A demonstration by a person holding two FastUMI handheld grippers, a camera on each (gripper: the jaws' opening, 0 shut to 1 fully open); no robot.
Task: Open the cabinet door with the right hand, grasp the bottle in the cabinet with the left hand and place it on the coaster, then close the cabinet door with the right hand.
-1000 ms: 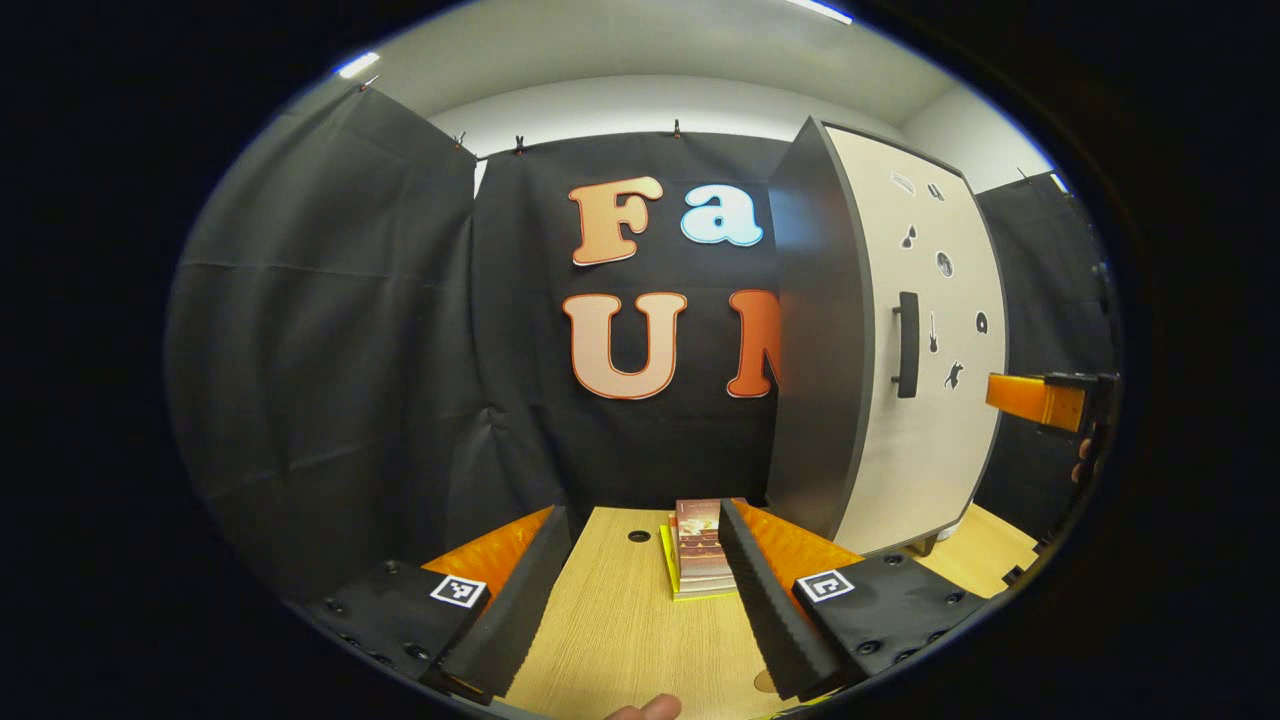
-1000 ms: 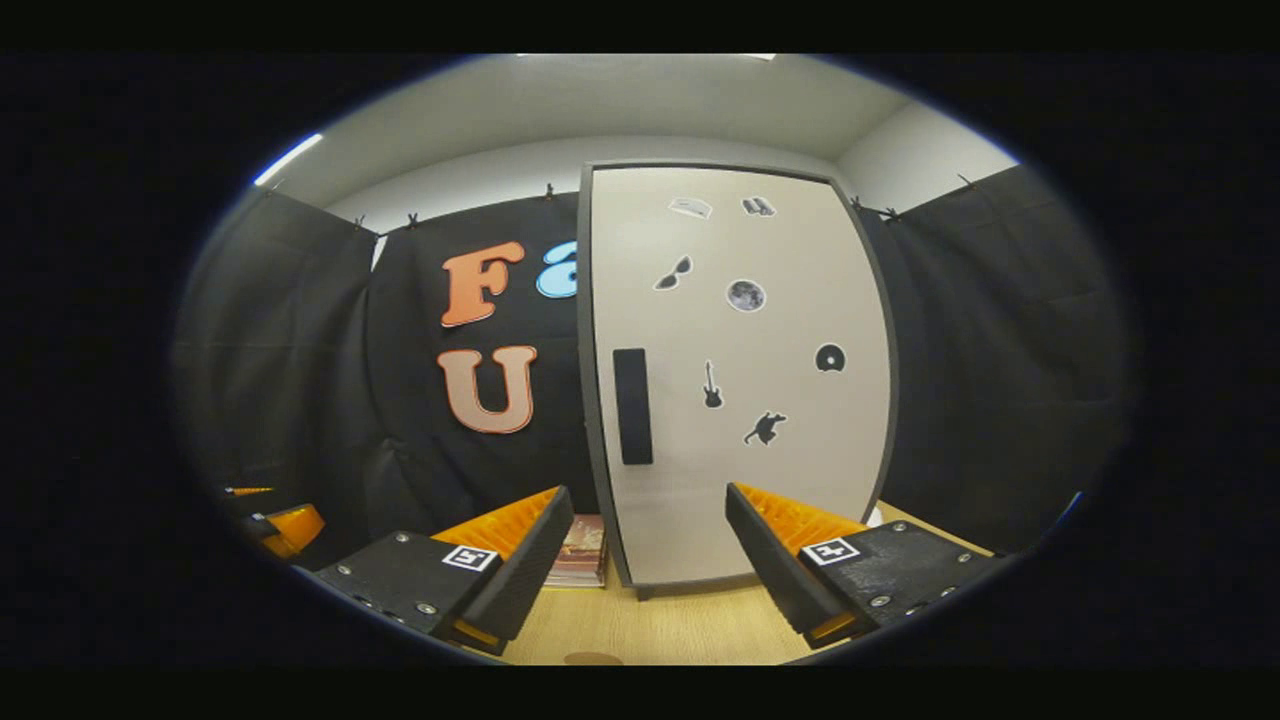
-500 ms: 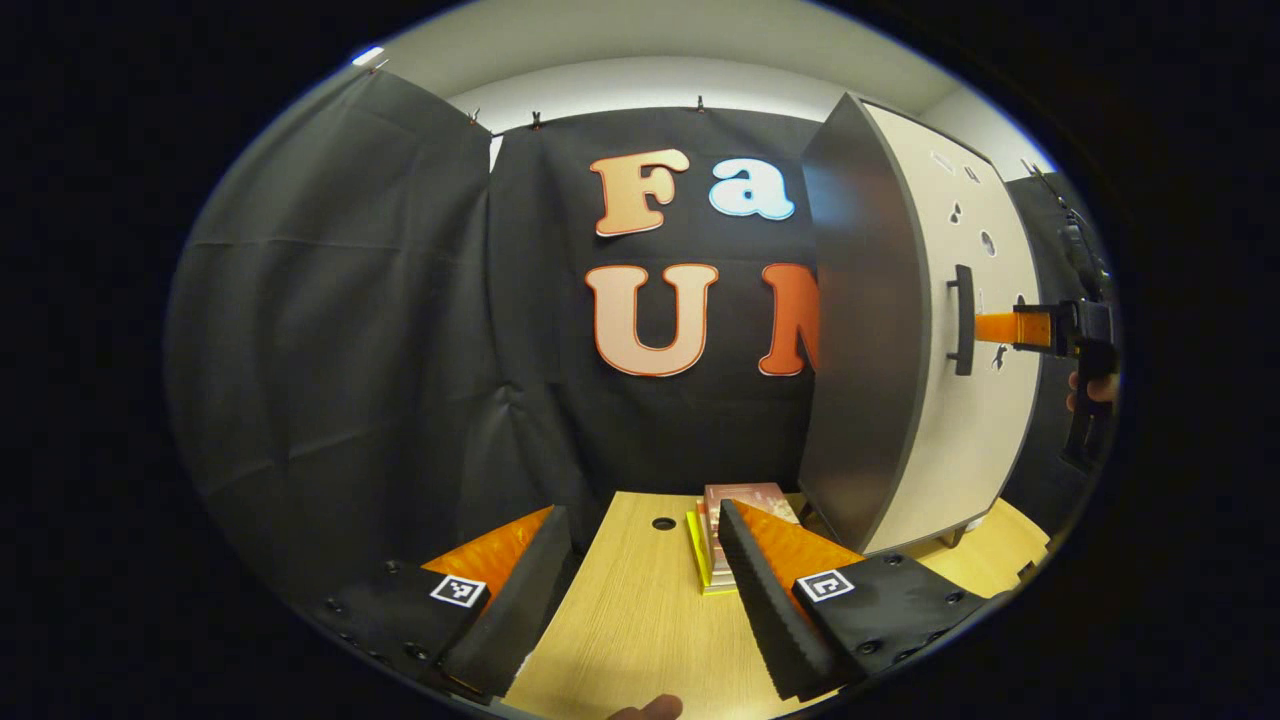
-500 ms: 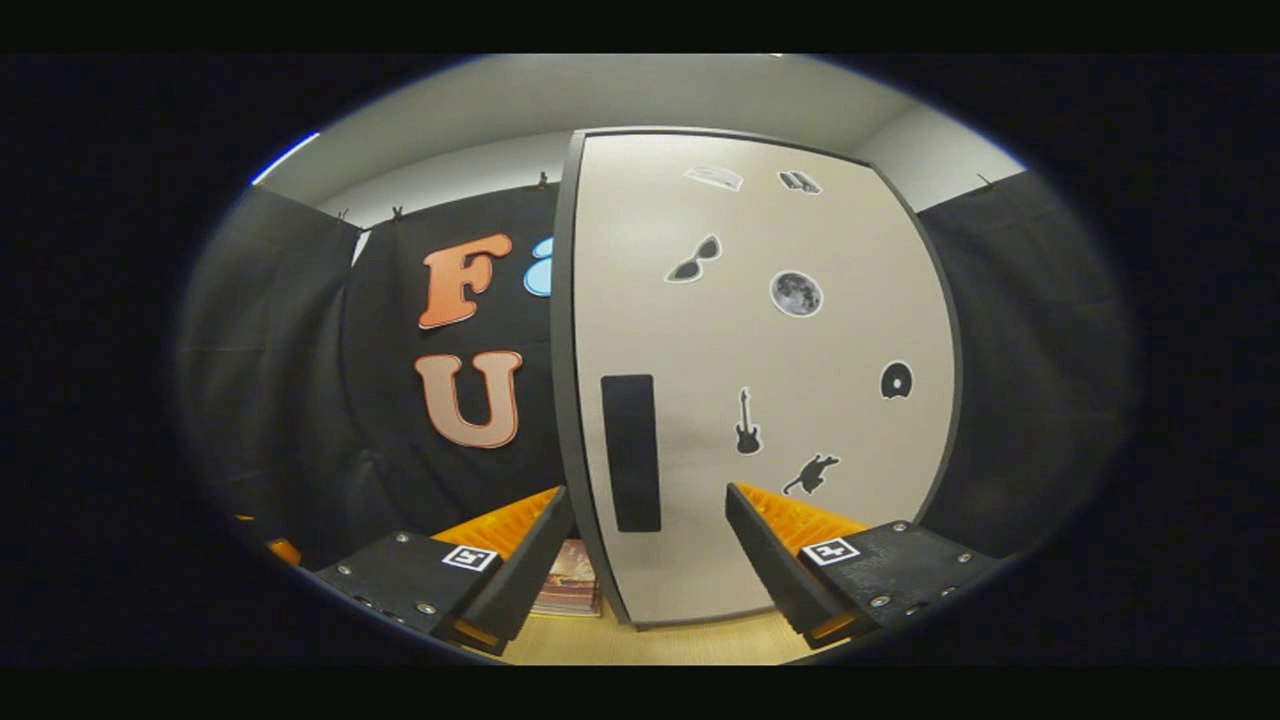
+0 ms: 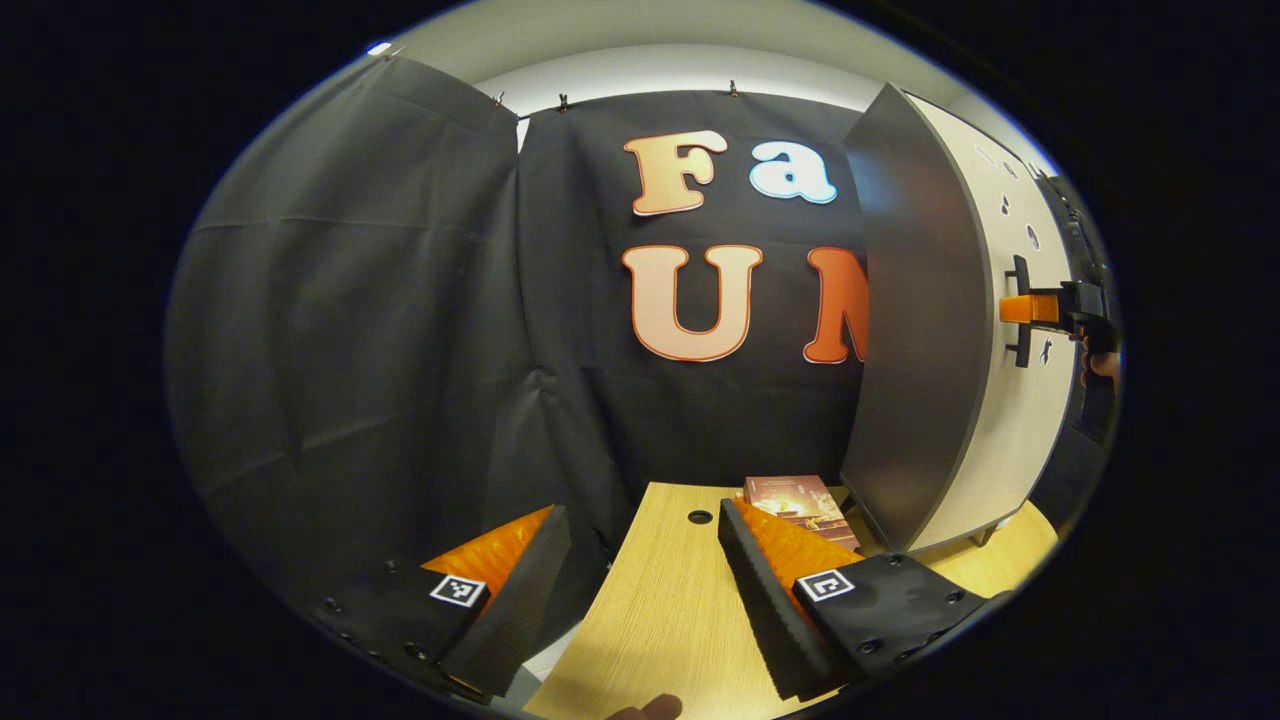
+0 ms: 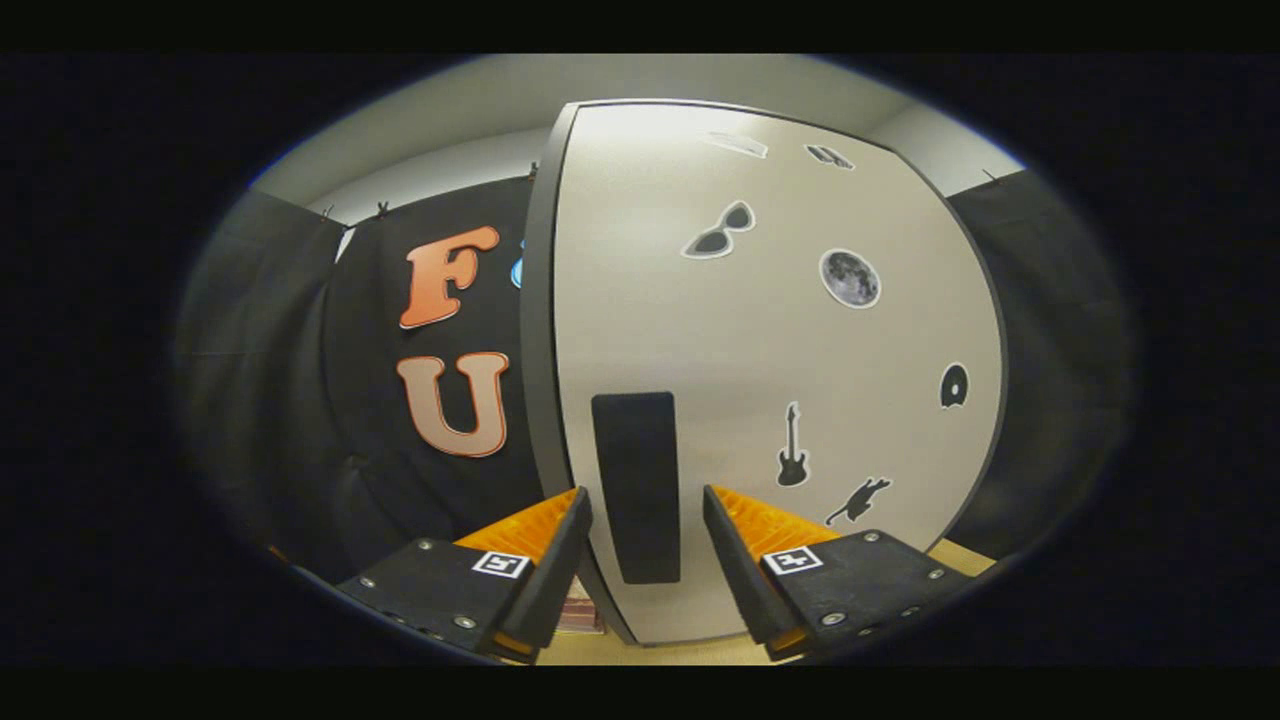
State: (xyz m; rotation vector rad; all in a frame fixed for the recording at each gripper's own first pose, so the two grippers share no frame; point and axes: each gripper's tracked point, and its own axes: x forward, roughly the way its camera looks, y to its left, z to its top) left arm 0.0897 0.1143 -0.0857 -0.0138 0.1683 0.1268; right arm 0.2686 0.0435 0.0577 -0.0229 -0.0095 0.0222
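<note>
- Your left gripper [image 5: 640, 600]: fingers wide apart, nothing held, hovering over the wooden table [image 5: 660, 620]; a fingertip of your hand [image 5: 645, 708] shows at the bottom edge.
- Your right gripper [image 6: 640, 575]: fingers parted with the black door handle [image 6: 636, 485] between them, narrower gap than half a second ago but a sliver shows on each side, so not clamped yet as far as I can tell.
- Change: over the last second the right gripper has closed in on the cabinet door [image 6: 760, 360] and now straddles the handle; the left gripper view has swung left, pushing the cabinet to its right edge.
- Meaning: you're at step one, about to grip and pull; door reads as not yet opened.
- Stack of books [image 5: 800, 500] sits on the table just left of the cabinet's dark side panel [image 5: 915, 330].
- From the left gripper view, your right gripper [image 5: 1030, 308] is at the handle, far right.
- Hidden: the bottle is inside the cabinet, behind the door; coaster not made out.
- Door stickers [image 6: 850, 277] legible only as small shapes.
</note>
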